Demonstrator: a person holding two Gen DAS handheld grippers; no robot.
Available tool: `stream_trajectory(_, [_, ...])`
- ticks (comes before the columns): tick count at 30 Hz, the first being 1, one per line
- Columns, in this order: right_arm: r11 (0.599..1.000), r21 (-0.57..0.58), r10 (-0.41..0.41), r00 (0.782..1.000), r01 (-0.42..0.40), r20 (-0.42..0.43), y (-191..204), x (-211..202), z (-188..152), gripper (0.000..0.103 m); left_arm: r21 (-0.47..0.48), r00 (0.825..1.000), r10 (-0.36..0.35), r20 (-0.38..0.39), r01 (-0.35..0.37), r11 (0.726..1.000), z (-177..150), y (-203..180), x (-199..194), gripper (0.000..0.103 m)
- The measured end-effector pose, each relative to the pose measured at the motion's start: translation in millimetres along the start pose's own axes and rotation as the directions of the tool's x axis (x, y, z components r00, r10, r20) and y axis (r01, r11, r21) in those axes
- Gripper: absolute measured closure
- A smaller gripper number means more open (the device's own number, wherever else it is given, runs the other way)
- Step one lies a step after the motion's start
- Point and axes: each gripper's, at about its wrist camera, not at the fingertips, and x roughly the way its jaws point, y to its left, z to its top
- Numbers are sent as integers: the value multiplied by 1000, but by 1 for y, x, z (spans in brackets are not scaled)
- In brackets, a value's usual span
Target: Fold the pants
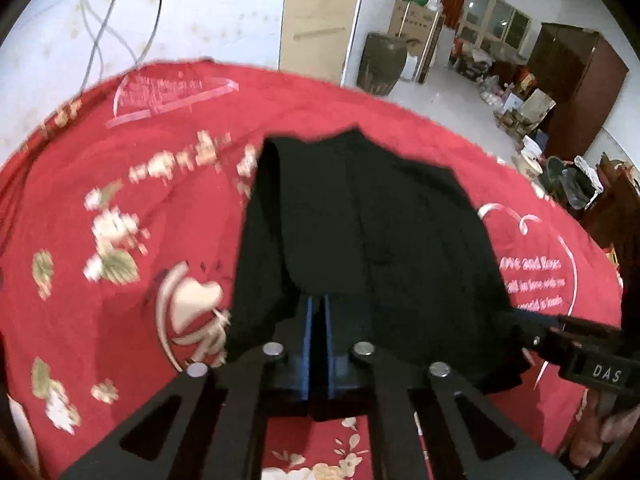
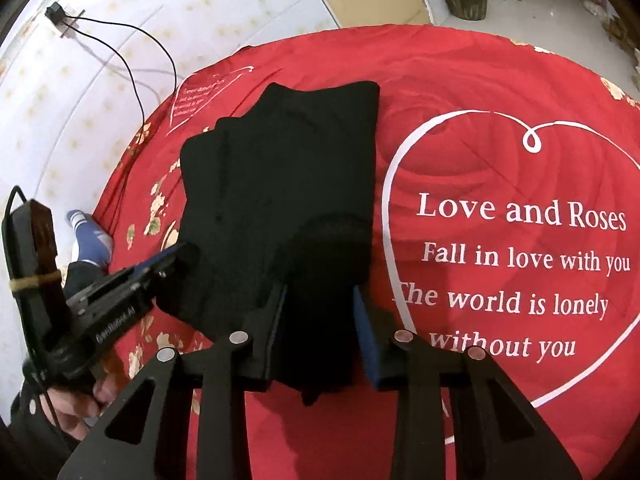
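Black pants (image 2: 280, 184) lie folded on the red bedspread (image 2: 460, 80), the left claw (image 1: 318, 312) clenched on their near edge, the right claw (image 2: 320, 308) spread wide around bunched cloth.

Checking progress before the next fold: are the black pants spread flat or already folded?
Folded. The black pants lie as a compact stacked bundle with stepped layer edges on the red bedspread.

Black pants (image 2: 288, 184), folded into a layered stack, near edge lifted at 6 o'clock, far end apparently resting flat toward 12.
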Motion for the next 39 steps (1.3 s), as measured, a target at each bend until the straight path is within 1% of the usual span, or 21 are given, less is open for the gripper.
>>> stream_trajectory(1, [1000, 0, 20, 1000, -20, 18, 3, -4, 0, 70, -1, 1000, 0, 25, 0, 1000, 4, 1, -7, 97])
stream_trajectory(3, [999, -25, 30, 998, -28, 51, 8, -10, -1, 70, 8, 998, 8, 65, -8, 1000, 9, 5, -16, 97])
stream_trajectory(4, [999, -30, 33, 998, -31, 56, 9, -11, -1, 70, 13, 999, 23, 46, -24, 1000, 9, 8, -9, 97])
stream_trajectory(6, [999, -30, 37, 999, -36, 36, 8, -6, -2, 69, -1, 999, 14, -49, -14, 1000, 4, 16, 16, 94])
stream_trajectory(7, [999, -25, 29, 999, -29, 21, 7, -3, -2, 68, 5, 998, 23, -55, -23, 1000, 0, 16, 20, 93])
stream_trajectory(8, [999, -20, 26, 999, -25, 21, 5, -3, -1, 68, 26, 999, 32, -35, -31, 999, -2, 14, 16, 93])
stream_trajectory(9, [1000, -13, 27, 999, -27, 28, 4, -7, 1, 68, 34, 999, 35, -33, -34, 999, -2, 12, 13, 89])
stream_trajectory(11, [1000, -7, -8, 998, 9, 70, 2, -16, 3, 68, 19, 999, 42, -17, -42, 999, 0, 14, 5, 90])
stream_trajectory(12, [999, 2, -35, 995, 35, 96, 0, -21, 6, 68, 12, 998, 57, -7, -57, 998, 2, 17, 0, 90])
stream_trajectory(13, [999, 11, -41, 994, 40, 104, -2, -23, 9, 68, -2, 997, 74, 7, -74, 997, 5, 20, -4, 90])
stream_trajectory(15, [998, 14, -57, 991, 56, 118, -3, -24, 15, 68, -38, 998, 58, 24, -57, 998, 13, 25, -10, 90])
stream_trajectory(17, [997, -27, -66, 989, 70, 134, 3, -20, 25, 68, -43, 998, 39, 43, -37, 998, 25, 21, -12, 90])
stream_trajectory(20, [998, -38, -49, 990, 55, 129, 4, -8, 37, 68, 18, 998, 30, 49, -31, 999, 45, 2, 2, 89])
stream_trajectory(21, [997, -51, -58, 990, 65, 126, 5, -1, 42, 68, 36, 999, 24, 45, -26, 999, 49, -4, 9, 89])
stream_trajectory(24, [995, -66, -68, 994, 73, 83, -1, 13, 42, 68, 68, 999, 36, -25, -34, 997, 58, -13, 47, 86])
stream_trajectory(25, [995, -58, -79, 995, 82, 64, -6, 19, 41, 66, 74, 998, 49, -44, -46, 996, 57, -13, 58, 86])
stream_trajectory(26, [997, -33, -66, 996, 68, 61, -12, 20, 40, 62, 87, 998, 58, -9, -57, 995, 56, -14, 59, 86])
stream_trajectory(29, [999, 6, -47, 997, 46, 56, -19, 18, 41, 59, 110, 997, 79, -6, -78, 991, 54, -19, 53, 84])
stream_trajectory(32, [997, -14, -73, 994, 74, 79, -13, 10, 39, 59, 109, 997, 79, -6, -78, 991, 44, -21, 36, 80])
stream_trajectory(36, [999, -19, -49, 993, 51, 110, -3, -10, 30, 59, 83, 997, 73, 10, -74, 994, 22, -22, 8, 75])
stream_trajectory(39, [998, -43, -40, 993, 45, 109, 8, -24, 12, 59, 73, 998, 60, 13, -60, 995, 4, -25, -8, 75])
